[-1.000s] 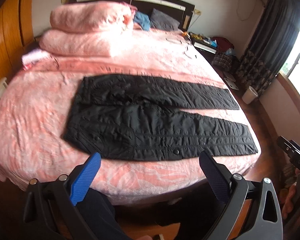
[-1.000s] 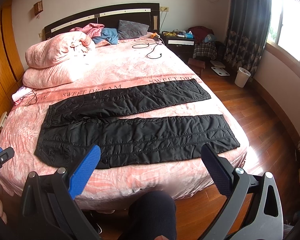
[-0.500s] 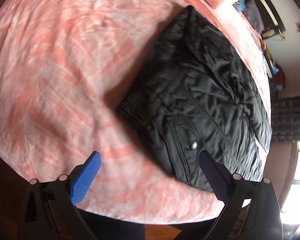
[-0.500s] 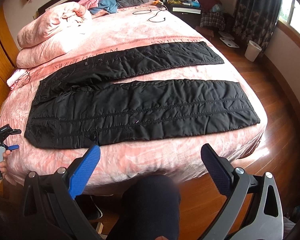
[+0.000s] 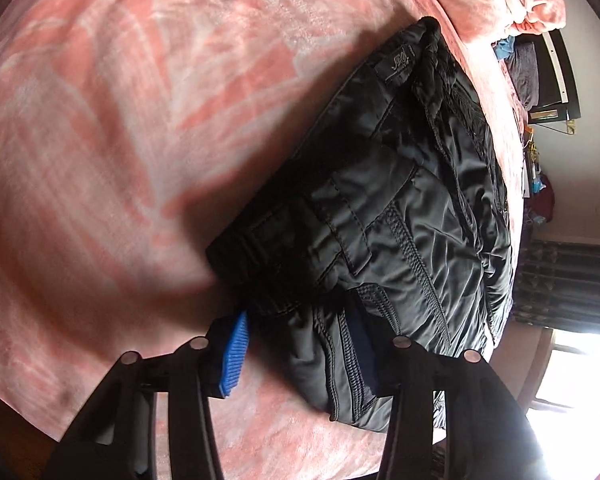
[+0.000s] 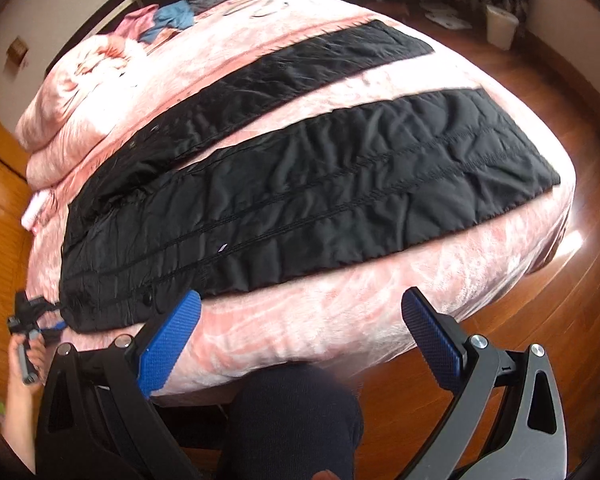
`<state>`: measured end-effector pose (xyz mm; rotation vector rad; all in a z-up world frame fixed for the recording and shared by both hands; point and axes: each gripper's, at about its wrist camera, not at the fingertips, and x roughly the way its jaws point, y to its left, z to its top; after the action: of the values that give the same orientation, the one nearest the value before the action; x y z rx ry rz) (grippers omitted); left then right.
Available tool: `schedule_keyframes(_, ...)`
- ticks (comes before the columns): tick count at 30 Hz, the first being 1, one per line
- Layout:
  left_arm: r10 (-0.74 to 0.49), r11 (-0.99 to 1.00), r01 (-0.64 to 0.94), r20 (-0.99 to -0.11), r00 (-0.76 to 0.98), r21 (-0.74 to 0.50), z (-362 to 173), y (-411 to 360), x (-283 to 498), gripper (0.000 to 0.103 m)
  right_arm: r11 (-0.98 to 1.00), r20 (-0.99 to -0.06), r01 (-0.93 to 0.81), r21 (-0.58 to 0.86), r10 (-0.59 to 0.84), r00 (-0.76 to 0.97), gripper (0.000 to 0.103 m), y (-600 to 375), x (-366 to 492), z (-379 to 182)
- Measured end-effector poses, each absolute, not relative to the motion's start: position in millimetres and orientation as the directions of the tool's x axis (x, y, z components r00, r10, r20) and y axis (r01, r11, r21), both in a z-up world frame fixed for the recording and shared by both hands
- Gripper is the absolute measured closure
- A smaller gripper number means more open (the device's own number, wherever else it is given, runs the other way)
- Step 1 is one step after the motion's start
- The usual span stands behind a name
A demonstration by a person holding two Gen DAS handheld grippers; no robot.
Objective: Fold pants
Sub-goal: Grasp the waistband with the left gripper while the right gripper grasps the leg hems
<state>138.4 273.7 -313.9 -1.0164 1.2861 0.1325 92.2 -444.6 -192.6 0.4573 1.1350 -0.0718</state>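
Apparently left gripper point(image 5: 300, 356) closing on pants point(image 5: 400, 216) waistband.

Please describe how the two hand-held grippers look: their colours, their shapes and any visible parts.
The left gripper and the right gripper look alike: black frames with triangular cut-outs, round silver pivot bolts, and flat fingers faced with bright blue, finely ribbed pads. No cables or markings show. The hand on the left gripper's grey handle shows no sleeve.

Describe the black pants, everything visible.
The black pants lie flat on the pink bedspread, legs spread apart toward the foot. The fabric looks padded, shiny and stitched in long seams, with a label at the waistband. The left hand-held gripper is closing on the waist's near corner, fabric between its jaws.
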Motion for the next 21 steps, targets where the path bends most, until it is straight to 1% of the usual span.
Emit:
schedule_keyframes(1,-0.43,0.59,-0.595,-0.836,0.341,-0.546,-314,272,138,0.057,0.876,-0.878,0.331,0.35,0.185,0.441,0.006,-472,92,-199)
schedule_keyframes(2,-0.419,0.598,-0.593,-0.841,0.341,-0.539,-313,271,136,0.058,0.852,-0.877,0.376,0.365,0.178,0.447,0.022,-497,92,-205)
schedule_keyframes(3,-0.411,0.603,-0.594,-0.845,0.341,-0.533,-313,271,136,0.06,0.82,-0.878,0.424,0.384,0.182,0.442,0.054,-525,92,-212)
schedule_keyframes(4,-0.404,0.606,-0.597,-0.85,0.338,-0.526,-312,269,137,0.06,0.784,-0.873,0.462,0.415,0.201,0.444,0.064,-550,93,-219)
schedule_keyframes(5,-0.398,0.611,-0.599,-0.855,0.333,-0.518,-312,268,138,0.06,0.733,-0.861,0.505,0.455,0.216,0.461,0.064,-577,91,-226)
schedule_keyframes(6,-0.392,0.618,-0.598,-0.86,0.328,-0.51,-311,268,140,0.06,0.695,-0.852,0.535,0.48,0.224,0.473,0.053,-597,91,-231)
schedule_keyframes(7,-0.389,0.627,-0.594,-0.863,0.322,-0.504,-310,267,142,0.057,0.656,-0.846,0.568,0.497,0.221,0.486,0.044,-620,91,-236)
schedule_keyframes(8,-0.389,0.629,-0.592,-0.863,0.322,-0.504,-310,267,143,0.054,0.615,-0.841,0.605,0.507,0.2,0.502,0.028,-637,90,-238)
schedule_keyframes(9,-0.391,0.624,-0.591,-0.859,0.331,-0.511,-310,267,143,0.049,0.572,-0.829,0.627,0.529,0.19,0.526,0.02,-652,88,-239)
schedule_keyframes(11,-0.373,0.629,-0.598,-0.868,0.329,-0.497,-310,265,145,0.049,0.532,-0.81,0.638,0.556,0.176,0.559,0.019,-674,93,-241)
schedule_keyframes(13,-0.336,0.646,-0.606,-0.886,0.319,-0.463,-309,262,144,0.059,0.509,-0.825,0.671,0.538,0.155,0.544,0.019,-687,98,-248)
schedule_keyframes(14,-0.323,0.644,-0.614,-0.89,0.322,-0.456,-309,262,142,0.062,0.498,-0.823,0.674,0.545,0.168,0.542,0.019,-692,101,-254)
schedule_keyframes(15,-0.317,0.631,-0.626,-0.889,0.33,-0.458,-310,263,139,0.068,0.491,-0.825,0.678,0.547,0.178,0.536,0.019,-696,105,-261)
schedule_keyframes(16,-0.32,0.609,-0.639,-0.883,0.345,-0.47,-310,266,136,0.073,0.495,-0.835,0.687,0.532,0.176,0.521,0.022,-699,108,-266)
schedule_keyframes(17,-0.317,0.593,-0.65,-0.88,0.354,-0.475,-311,266,134,0.075,0.501,-0.836,0.683,0.532,0.18,0.519,0.033,-700,110,-271)
schedule_keyframes(18,-0.311,0.586,-0.654,-0.878,0.363,-0.478,-310,266,132,0.079,0.51,-0.836,0.678,0.529,0.18,0.518,0.046,-698,111,-274)
schedule_keyframes(19,-0.299,0.588,-0.656,-0.88,0.368,-0.474,-308,266,129,0.081,0.519,-0.826,0.661,0.542,0.183,0.533,0.056,-696,112,-273)
schedule_keyframes(20,-0.286,0.593,-0.654,-0.882,0.374,-0.469,-304,266,127,0.082,0.518,-0.814,0.647,0.56,0.198,0.546,0.076,-694,114,-273)
schedule_keyframes(21,-0.267,0.598,-0.655,-0.885,0.381,-0.462,-301,267,124,0.083,0.515,-0.806,0.638,0.573,0.211,0.553,0.082,-690,113,-272)
